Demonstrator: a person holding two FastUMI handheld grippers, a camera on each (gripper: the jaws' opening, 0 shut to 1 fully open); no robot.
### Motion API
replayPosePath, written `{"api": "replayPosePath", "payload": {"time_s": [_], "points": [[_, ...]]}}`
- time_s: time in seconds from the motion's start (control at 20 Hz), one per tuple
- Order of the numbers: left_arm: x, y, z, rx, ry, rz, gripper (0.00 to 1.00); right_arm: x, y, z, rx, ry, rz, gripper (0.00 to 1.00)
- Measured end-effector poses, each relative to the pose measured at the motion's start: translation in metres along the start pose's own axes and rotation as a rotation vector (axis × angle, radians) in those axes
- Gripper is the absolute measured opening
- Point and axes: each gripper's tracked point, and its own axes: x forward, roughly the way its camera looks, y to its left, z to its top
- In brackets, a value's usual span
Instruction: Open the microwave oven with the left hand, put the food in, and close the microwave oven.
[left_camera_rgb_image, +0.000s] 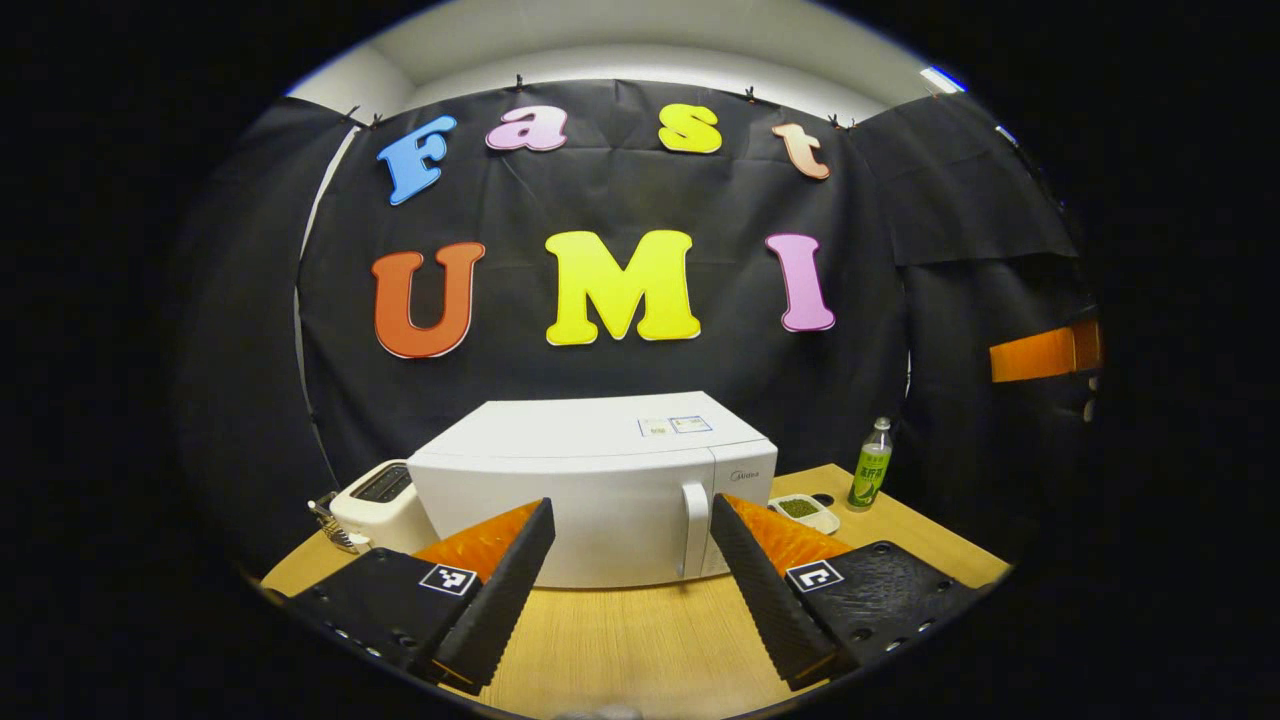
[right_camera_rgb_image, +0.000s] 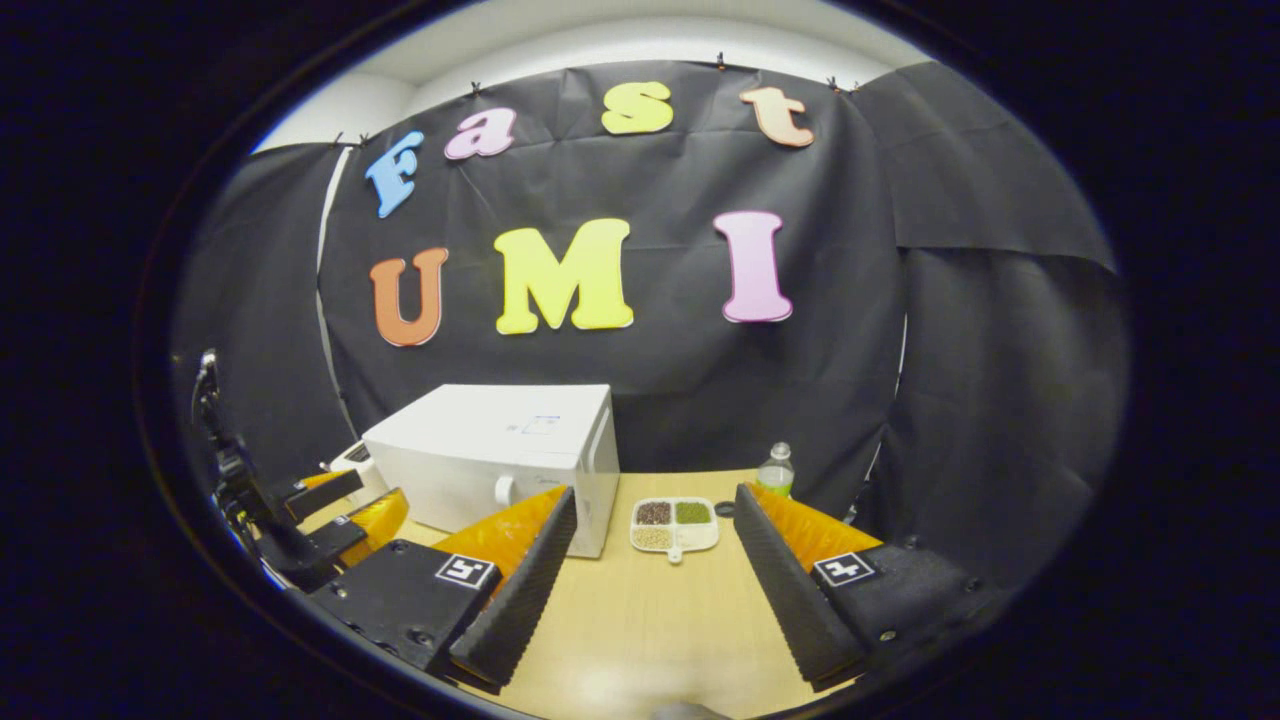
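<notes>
Microwave (left_camera_rgb_image: 600, 485) taken as landmark throughout; it sits on the wooden table (left_camera_rgb_image: 640, 640), door shut, handle (left_camera_rgb_image: 694, 528) vertical near the door's right edge.

Left gripper view: left gripper (left_camera_rgb_image: 632, 585) hangs in front of the microwave, apart from it, fingers spread wide with nothing between them. The handle falls just inside the gap on its right side, so the gripper looks lined up for the door pull; judged, opening not yet begun. Toaster (left_camera_rgb_image: 378, 505) stands just left of the microwave. Food tray (left_camera_rgb_image: 806, 512) lies just right of it, green bottle (left_camera_rgb_image: 870, 468) further right, near the wall.

Right gripper view: right gripper (right_camera_rgb_image: 655, 590) also released, holding nothing, aimed at the divided food tray (right_camera_rgb_image: 674, 526), which sits just right of the microwave's front corner (right_camera_rgb_image: 590, 520). Likely waiting there so the tray can be taken once the door is open. The left gripper (right_camera_rgb_image: 345, 510) shows at the microwave's left.
</notes>
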Motion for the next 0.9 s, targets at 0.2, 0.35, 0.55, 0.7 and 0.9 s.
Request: {"api": "replayPosePath", "payload": {"time_s": [0.2,0.35,0.55,0.7,0.9], "points": [[-0.044,0.013,0.035,-0.012,-0.032,0.004,0.96,-0.022,0.002,0.004,-0.005,-0.052,-0.032,1.0],[-0.074,0.034,0.056,-0.005,-0.044,0.034,0.96,-0.036,0.002,0.002,0.0,-0.067,-0.05,1.0],[-0.107,0.062,0.08,0.012,-0.064,0.089,0.96,-0.053,0.0,0.003,0.017,-0.086,-0.075,1.0],[-0.124,0.071,0.091,0.015,-0.082,0.115,0.96,-0.066,-0.001,0.008,0.016,-0.103,-0.09,0.92],[-0.132,0.076,0.104,0.007,-0.101,0.122,0.96,-0.081,0.003,0.02,0.016,-0.137,-0.086,1.0]]}}
